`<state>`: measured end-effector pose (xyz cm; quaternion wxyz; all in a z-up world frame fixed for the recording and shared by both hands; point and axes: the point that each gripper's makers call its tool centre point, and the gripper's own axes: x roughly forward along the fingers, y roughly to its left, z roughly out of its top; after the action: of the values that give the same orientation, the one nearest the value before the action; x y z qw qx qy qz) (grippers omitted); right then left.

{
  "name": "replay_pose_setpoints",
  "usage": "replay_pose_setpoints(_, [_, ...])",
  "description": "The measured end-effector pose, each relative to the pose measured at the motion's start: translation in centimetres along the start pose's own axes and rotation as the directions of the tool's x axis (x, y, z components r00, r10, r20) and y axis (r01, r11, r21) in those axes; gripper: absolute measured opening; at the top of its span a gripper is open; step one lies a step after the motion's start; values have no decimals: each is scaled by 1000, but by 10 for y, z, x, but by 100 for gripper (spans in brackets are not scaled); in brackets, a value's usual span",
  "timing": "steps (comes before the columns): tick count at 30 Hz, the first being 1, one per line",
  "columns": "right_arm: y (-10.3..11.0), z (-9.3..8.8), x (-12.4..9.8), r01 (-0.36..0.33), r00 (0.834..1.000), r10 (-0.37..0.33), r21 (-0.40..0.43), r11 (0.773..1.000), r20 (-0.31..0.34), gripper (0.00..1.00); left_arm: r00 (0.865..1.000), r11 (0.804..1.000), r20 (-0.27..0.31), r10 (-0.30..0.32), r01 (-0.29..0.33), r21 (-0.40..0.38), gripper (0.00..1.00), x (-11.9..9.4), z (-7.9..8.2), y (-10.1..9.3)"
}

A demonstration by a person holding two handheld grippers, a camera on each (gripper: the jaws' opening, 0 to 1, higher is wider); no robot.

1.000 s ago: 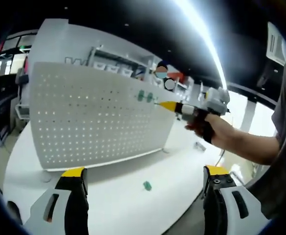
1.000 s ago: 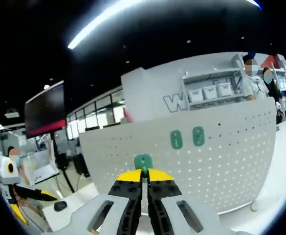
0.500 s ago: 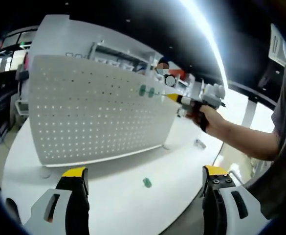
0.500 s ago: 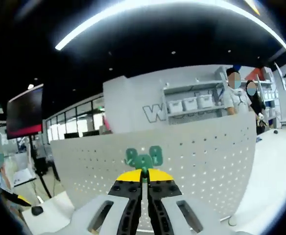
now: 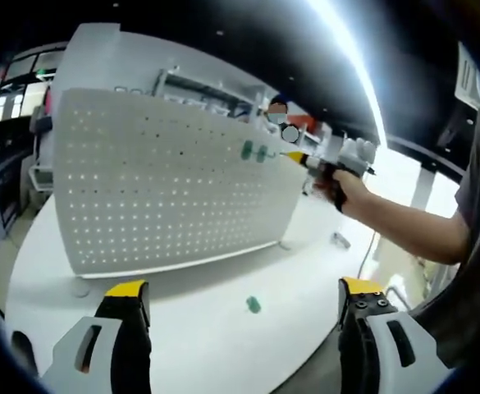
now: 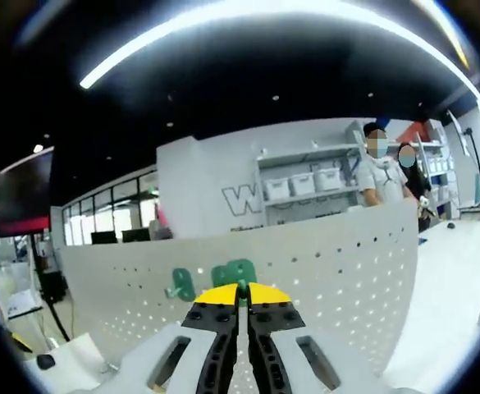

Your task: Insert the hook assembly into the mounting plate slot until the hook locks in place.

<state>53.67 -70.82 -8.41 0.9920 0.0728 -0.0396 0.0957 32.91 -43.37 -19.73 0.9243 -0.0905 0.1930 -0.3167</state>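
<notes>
A white pegboard mounting plate point(image 5: 166, 189) stands upright on the white table point(image 5: 190, 328). Two green hooks point(image 5: 254, 151) sit in its upper right holes. My right gripper point(image 5: 293, 157), held by a person's hand, is level with those hooks, just to their right. In the right gripper view, my right gripper point(image 6: 241, 289) is shut on a green hook point(image 6: 241, 271) close to the plate point(image 6: 338, 271). One mounted hook point(image 6: 182, 283) shows left of it. A loose green hook point(image 5: 254, 305) lies on the table. My left gripper point(image 5: 242, 289) stands open with nothing between its jaws.
The person's forearm point(image 5: 404, 234) reaches across the right side of the left gripper view. A small object point(image 5: 340, 240) lies on the table right of the plate. Behind the plate are a wall shelf with bins point(image 6: 305, 180) and two people point(image 6: 383, 172).
My right gripper has carried its hook up and away to the plate's upper right, ending beside the two mounted hooks. My left gripper has stayed open and nearly still.
</notes>
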Motion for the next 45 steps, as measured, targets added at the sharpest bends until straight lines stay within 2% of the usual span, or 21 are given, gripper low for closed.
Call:
replay_pose_setpoints(7, [-11,2,12,24,1000,-24,17,1000,11,0,1000,1000,-8,3,-3,-6,96,2,-2,2])
replay_pose_setpoints(19, [-21,1,19,34,999,-35,20,999,27,0,1000,1000,-21,16,-16,-4,94,4,-3,6])
replay_pose_setpoints(36, [-26,-4,22,40,998,-40,10,999,40,0,1000,1000,-26,17,-17,1,93,5,-2,3])
replay_pose_setpoints(45, [-26,-8,22,40,998,-41,34,999,47,0,999,1000,-27,26,-26,-3,92,4,-3,6])
